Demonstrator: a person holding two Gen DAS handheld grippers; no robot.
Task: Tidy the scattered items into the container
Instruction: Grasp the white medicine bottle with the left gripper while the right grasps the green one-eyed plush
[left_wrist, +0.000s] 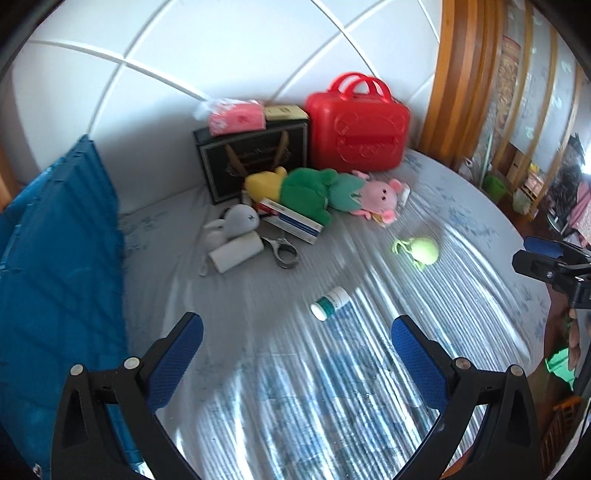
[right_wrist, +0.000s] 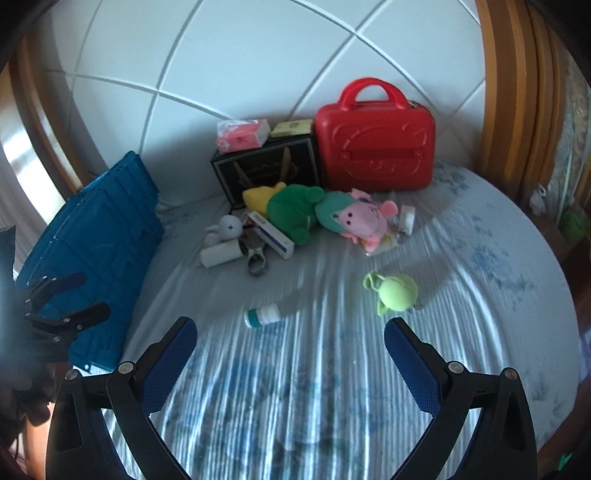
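My left gripper (left_wrist: 297, 345) and right gripper (right_wrist: 290, 341) both hung spread and empty. The small bottle (left_wrist: 330, 303) lay on its side just ahead, long axis slanting across both, blue container (left_wrist: 55, 258) leftward.

Small bottle (left_wrist: 330, 303) (lying sideways) beyond spread left hand-held gripper (left_wrist: 297, 332).

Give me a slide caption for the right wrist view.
Open right claw above a bed strewn with toys, a small bottle nearest.
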